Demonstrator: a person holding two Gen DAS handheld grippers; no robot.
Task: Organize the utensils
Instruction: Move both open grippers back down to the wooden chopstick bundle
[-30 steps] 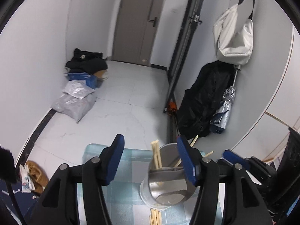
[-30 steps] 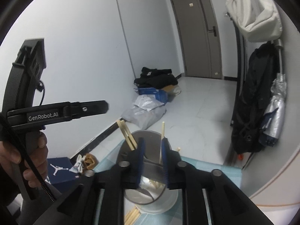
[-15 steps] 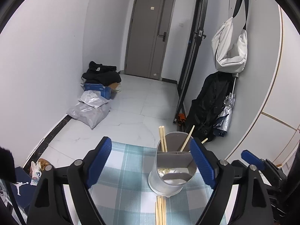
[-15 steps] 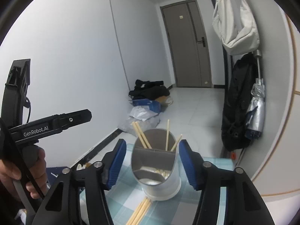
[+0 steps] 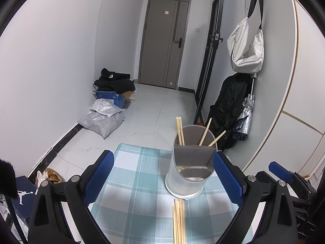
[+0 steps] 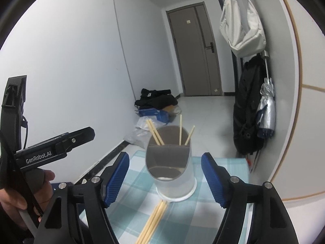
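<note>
holder (image 5: 189,174) w/ chopsticks (image 5: 179,131) ahead, loose chopsticks (image 5: 178,221) before it; both grippers' fingers just spread, nothing gripped.

- The loose chopsticks (image 5: 178,221) on the table are cut off by the near picture edge.
- The lower ends of the chopsticks inside the holder (image 6: 170,162) are hidden by its divider.

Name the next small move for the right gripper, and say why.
Probably lower the open right gripper onto the loose chopsticks lying on the cloth before the holder. Its fingers have just been opening with nothing gripped, and only four chopsticks stand inside.
</note>
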